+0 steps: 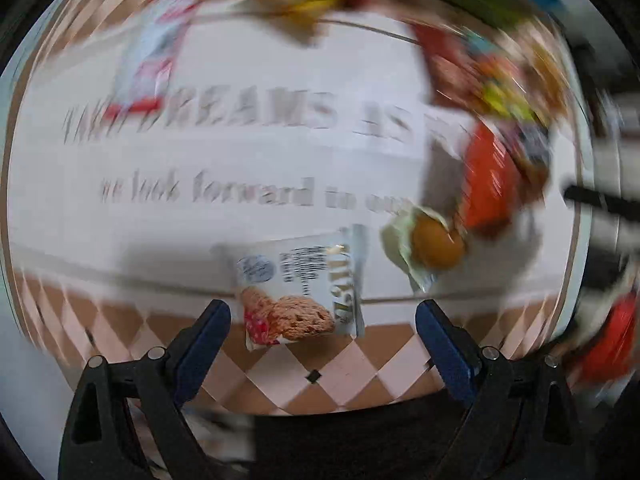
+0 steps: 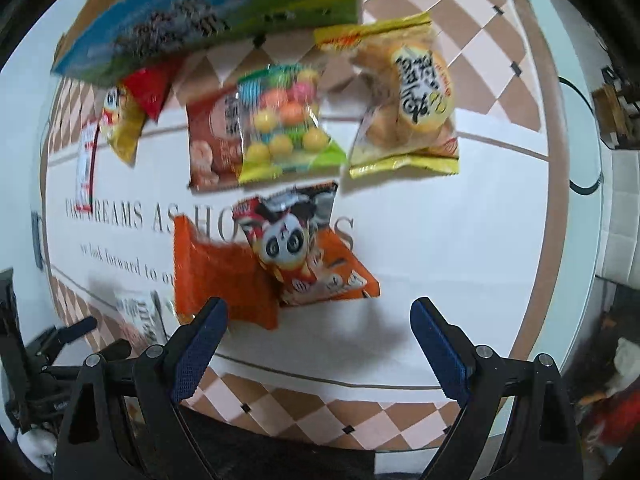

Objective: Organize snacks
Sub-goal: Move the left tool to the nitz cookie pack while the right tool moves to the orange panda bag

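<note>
A round table covered by a white mat (image 2: 420,240) with printed lettering and a brown-and-pink diamond border is being viewed from above by two gripper cameras. In the left wrist view, heavily blurred, the left gripper (image 1: 322,316) is being held wide open with nothing between its blue-padded fingers (image 1: 208,332); a white cookie packet (image 1: 300,292) is lying on the mat's near edge, framed between the fingertips but not touched by them. Just to its right a small pale-wrapped round cake (image 1: 432,244) is lying, and beyond that an orange packet (image 1: 488,184); further snacks at the top are too smeared to be told apart. In the right wrist view the right gripper (image 2: 320,320) is likewise being held wide open and empty above the mat. A cluster of snacks is being shown ahead of it: an orange pouch (image 2: 220,276) near the left fingertip, a panda-printed packet (image 2: 286,232) lying over an orange box (image 2: 336,276), a clear bag of coloured balls (image 2: 286,120) overlapping a red-brown packet (image 2: 212,140), a yellow-edged pastry bag (image 2: 408,96), and a blue-green box (image 2: 208,12) at the far side.
</note>
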